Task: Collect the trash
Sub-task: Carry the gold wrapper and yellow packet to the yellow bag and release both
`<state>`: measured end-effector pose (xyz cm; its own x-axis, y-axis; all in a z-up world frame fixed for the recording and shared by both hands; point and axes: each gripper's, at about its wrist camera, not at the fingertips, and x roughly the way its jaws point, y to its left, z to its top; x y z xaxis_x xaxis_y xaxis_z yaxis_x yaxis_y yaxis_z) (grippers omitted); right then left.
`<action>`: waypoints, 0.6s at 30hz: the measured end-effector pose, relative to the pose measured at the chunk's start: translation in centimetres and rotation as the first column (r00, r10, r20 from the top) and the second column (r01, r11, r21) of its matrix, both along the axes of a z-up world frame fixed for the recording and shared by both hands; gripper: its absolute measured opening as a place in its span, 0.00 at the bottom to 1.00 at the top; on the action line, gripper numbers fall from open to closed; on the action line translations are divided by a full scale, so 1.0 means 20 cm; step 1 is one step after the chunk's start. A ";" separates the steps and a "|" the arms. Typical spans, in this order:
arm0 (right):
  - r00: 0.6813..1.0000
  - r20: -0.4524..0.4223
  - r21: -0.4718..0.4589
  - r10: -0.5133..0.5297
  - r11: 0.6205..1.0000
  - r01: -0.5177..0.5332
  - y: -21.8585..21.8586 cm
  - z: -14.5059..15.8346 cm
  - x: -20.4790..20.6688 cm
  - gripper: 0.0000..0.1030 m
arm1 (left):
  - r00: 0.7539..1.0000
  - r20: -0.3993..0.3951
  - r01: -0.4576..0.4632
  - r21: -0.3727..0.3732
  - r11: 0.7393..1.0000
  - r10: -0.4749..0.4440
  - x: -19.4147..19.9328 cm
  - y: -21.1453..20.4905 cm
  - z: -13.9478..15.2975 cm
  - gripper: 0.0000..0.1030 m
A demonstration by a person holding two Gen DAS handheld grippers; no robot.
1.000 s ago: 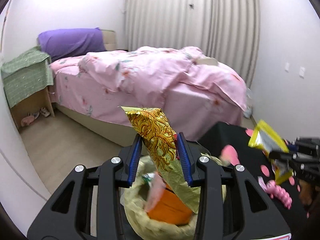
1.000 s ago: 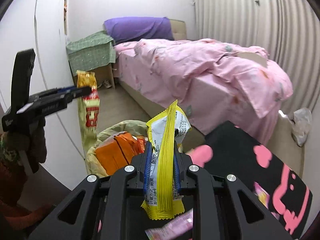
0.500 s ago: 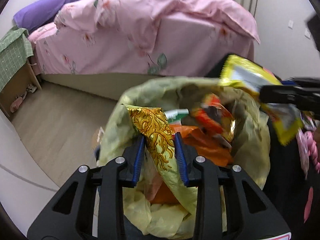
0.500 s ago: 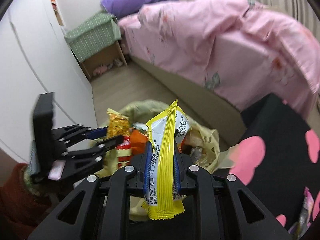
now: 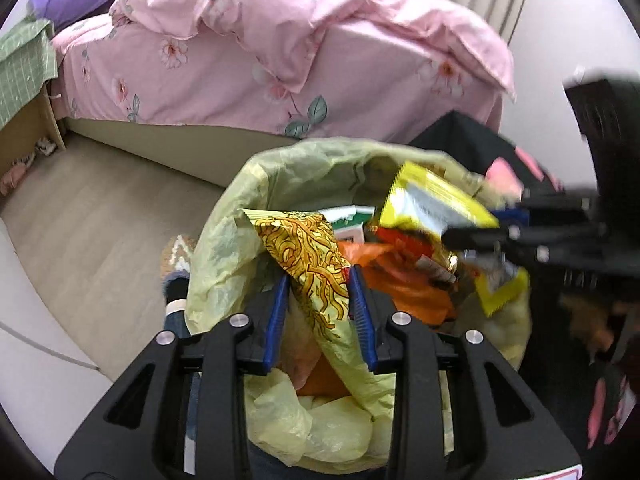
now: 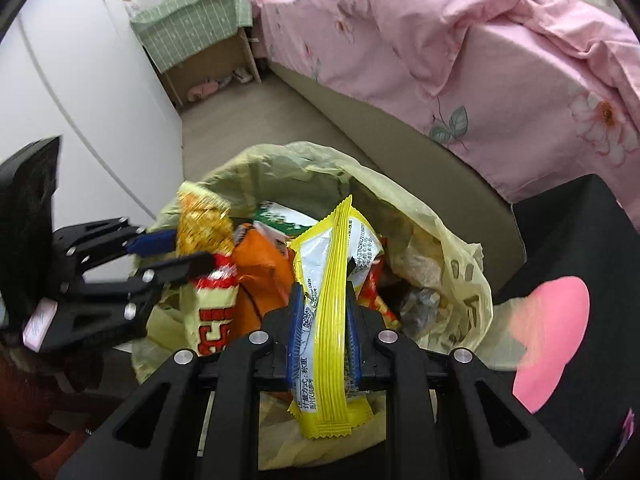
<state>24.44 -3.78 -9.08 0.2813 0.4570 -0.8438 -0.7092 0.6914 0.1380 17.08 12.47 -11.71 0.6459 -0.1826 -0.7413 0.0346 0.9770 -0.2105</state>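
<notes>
My left gripper [image 5: 320,280] is shut on a gold noodle-print wrapper [image 5: 308,256] and holds it over the open mouth of a pale yellow trash bag [image 5: 224,248]. My right gripper [image 6: 323,300] is shut on a yellow and white snack wrapper [image 6: 332,312], also over the bag [image 6: 448,248]. Each gripper shows in the other's view: the right one [image 5: 472,228] with its yellow wrapper [image 5: 428,204], the left one [image 6: 176,252] with its gold wrapper [image 6: 208,240]. The bag holds orange packaging [image 6: 260,272] and several other wrappers.
A bed with pink floral bedding [image 5: 280,52] stands behind the bag. A black cloth with pink shapes [image 6: 560,280] lies to the right. A green-covered side shelf [image 6: 192,28] and a white wardrobe [image 6: 80,92] are on the left. Beige floor [image 5: 92,220] surrounds the bag.
Both grippers have tilted down and moved in over the trash bag, each still holding its wrapper. The bag's opening now fills the middle of both views.
</notes>
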 end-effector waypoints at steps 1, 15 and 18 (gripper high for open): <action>1.000 0.006 0.009 0.004 1.000 -0.004 0.00 0.00 -0.01 0.19 | 1.000 0.004 -0.003 -0.012 1.000 0.003 0.00 0.01 0.01 0.30; 1.000 -0.001 0.044 -0.014 0.999 0.014 -0.06 0.04 -0.08 0.36 | 0.998 0.031 -0.042 -0.085 0.995 0.045 -0.08 0.09 0.12 0.51; 1.000 0.026 0.027 -0.011 1.000 0.011 -0.07 0.07 -0.12 0.43 | 0.994 0.055 -0.085 -0.083 0.993 0.090 -0.12 0.12 0.18 0.53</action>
<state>22.05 -5.12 -7.68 0.3082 0.4764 -0.8235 -0.7051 0.6954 0.1384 14.77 14.77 -8.06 0.7037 -0.1807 -0.6872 -0.0360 0.9568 -0.2885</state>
